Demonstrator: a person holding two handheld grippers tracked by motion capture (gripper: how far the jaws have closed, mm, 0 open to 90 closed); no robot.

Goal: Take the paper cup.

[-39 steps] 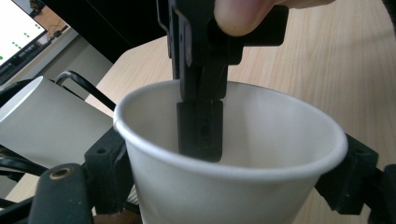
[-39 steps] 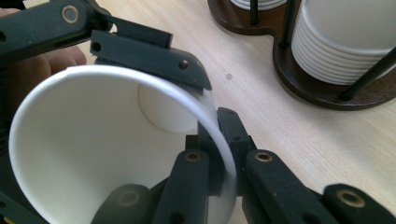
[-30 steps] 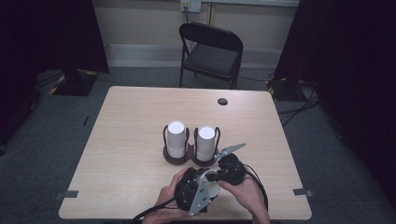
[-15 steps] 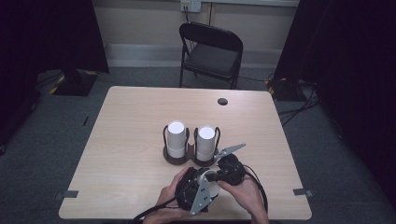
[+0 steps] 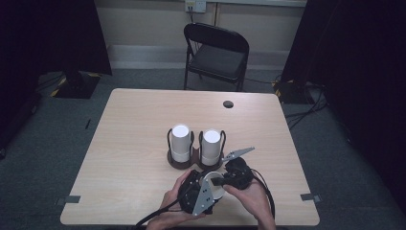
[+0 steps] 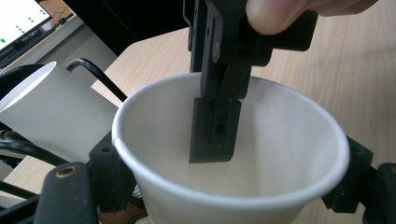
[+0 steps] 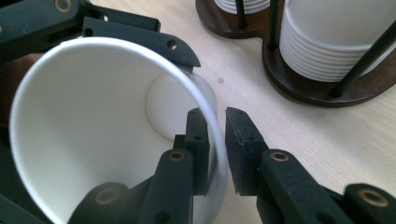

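A white paper cup [image 5: 215,192] sits sideways between the jaws of my left gripper [image 5: 198,194] near the table's front edge. In the left gripper view the cup [image 6: 285,154] opens toward the camera, and the left gripper [image 6: 231,186] presses on its sides; those jaws have just been closing. My right gripper [image 7: 217,126] straddles the cup's rim [image 7: 93,116], one jaw inside and one outside. Its jaws have just been opening, and a gap shows between the outer jaw and the wall.
Two stacks of white cups [image 5: 180,141] [image 5: 211,143] stand in a dark wire holder [image 7: 299,88] just beyond the grippers. A small dark disc [image 5: 228,104] lies near the far edge. A folding chair [image 5: 215,52] stands behind the table.
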